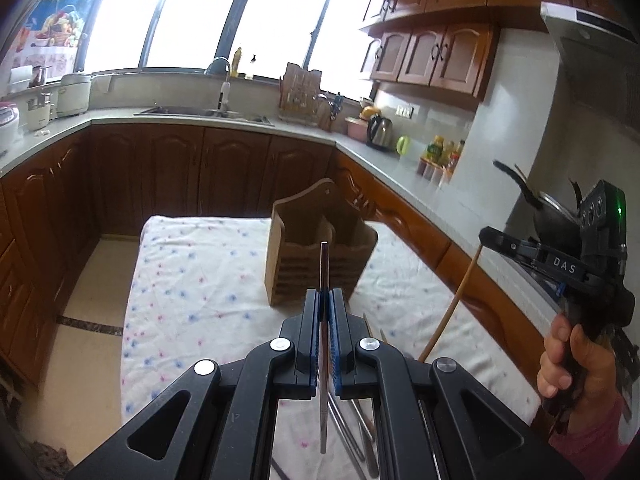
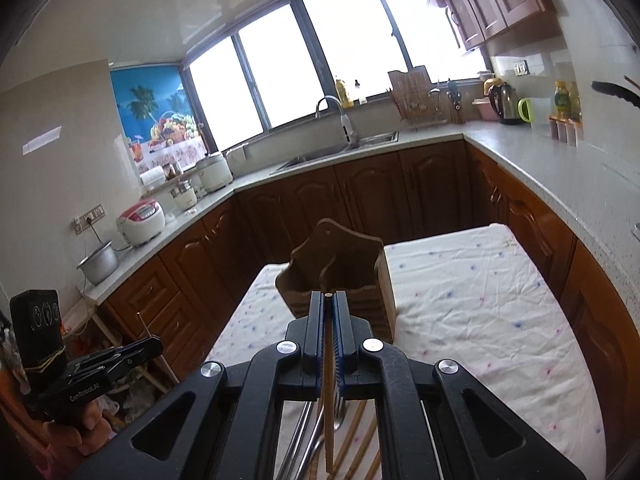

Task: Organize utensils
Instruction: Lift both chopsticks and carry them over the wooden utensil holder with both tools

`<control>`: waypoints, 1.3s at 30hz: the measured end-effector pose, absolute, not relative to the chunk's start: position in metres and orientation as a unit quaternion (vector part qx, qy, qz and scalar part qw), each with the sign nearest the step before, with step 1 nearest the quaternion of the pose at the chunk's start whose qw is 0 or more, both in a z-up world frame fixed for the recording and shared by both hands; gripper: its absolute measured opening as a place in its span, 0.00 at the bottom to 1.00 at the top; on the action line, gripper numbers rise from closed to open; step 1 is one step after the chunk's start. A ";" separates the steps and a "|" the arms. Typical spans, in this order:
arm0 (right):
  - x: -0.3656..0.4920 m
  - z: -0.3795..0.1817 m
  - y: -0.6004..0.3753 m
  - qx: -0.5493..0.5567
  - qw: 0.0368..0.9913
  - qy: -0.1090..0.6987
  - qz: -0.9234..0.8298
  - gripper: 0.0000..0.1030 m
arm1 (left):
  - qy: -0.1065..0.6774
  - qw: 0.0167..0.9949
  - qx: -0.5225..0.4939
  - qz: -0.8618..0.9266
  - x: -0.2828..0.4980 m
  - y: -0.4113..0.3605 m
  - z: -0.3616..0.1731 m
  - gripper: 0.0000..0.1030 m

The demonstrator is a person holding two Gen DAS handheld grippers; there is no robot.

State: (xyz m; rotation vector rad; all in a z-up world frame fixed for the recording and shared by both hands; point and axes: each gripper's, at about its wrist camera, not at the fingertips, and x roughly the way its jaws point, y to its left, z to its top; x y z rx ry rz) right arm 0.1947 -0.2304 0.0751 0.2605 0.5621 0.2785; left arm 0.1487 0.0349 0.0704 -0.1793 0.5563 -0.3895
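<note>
Left claw (image 1: pixel 325 300), blue-padded jaws pressed together, pinching a thin dark metal chopstick (image 1: pixel 324 264) part-way along its length; the rod stands nearly upright, its blunt end rising above the pads and its lower part hanging below them. Right claw (image 2: pixel 329 302), likewise closed, pinching a pale bamboo chopstick (image 2: pixel 329 400) close to its top end, so that most of the stick hangs below the pads; in the left wrist view the same stick slants down from the claw towards the cloth. Both sticks are held clear of the bench (image 1: pixel 192 280), which is covered by a white cloth with small blue and pink flower prints. Beyond each claw, upright on the cloth, stands the brown wooden utensil holder with a slatted front and a raised scalloped back (image 1: pixel 316 248), its compartments open at the top. Further metal and bamboo utensils (image 2: pixel 308 440) lie loose on the cloth beneath the claws.

Handling, judged: both sticks are light, stiff and narrow. The metal one is smooth and may pivot or slip between the pads; the bamboo, gripped near its end, may swing. A hold nearer the middle would steady each stick for lowering point-first into a compartment.
</note>
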 end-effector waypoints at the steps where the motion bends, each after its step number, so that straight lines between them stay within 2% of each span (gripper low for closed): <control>1: 0.197 0.077 -0.231 0.129 0.944 0.271 0.136 0.04 | 0.269 0.940 -0.093 -0.189 0.152 0.037 0.071 0.03; 8: 0.215 0.094 -0.240 0.145 0.952 0.240 0.126 0.04 | 0.244 0.947 -0.106 -0.180 0.175 0.037 0.081 0.03; 23: 0.285 0.150 -0.264 0.179 0.971 0.135 0.088 0.04 | 0.132 0.973 -0.122 -0.144 0.255 0.013 0.097 0.03; 29: 0.320 0.134 -0.271 0.197 0.970 0.125 0.075 0.04 | 0.125 0.976 -0.142 -0.107 0.297 -0.004 0.056 0.03; 39: 0.358 0.050 -0.267 0.225 0.957 0.169 0.074 0.04 | 0.148 0.972 -0.155 -0.093 0.343 -0.049 -0.031 0.03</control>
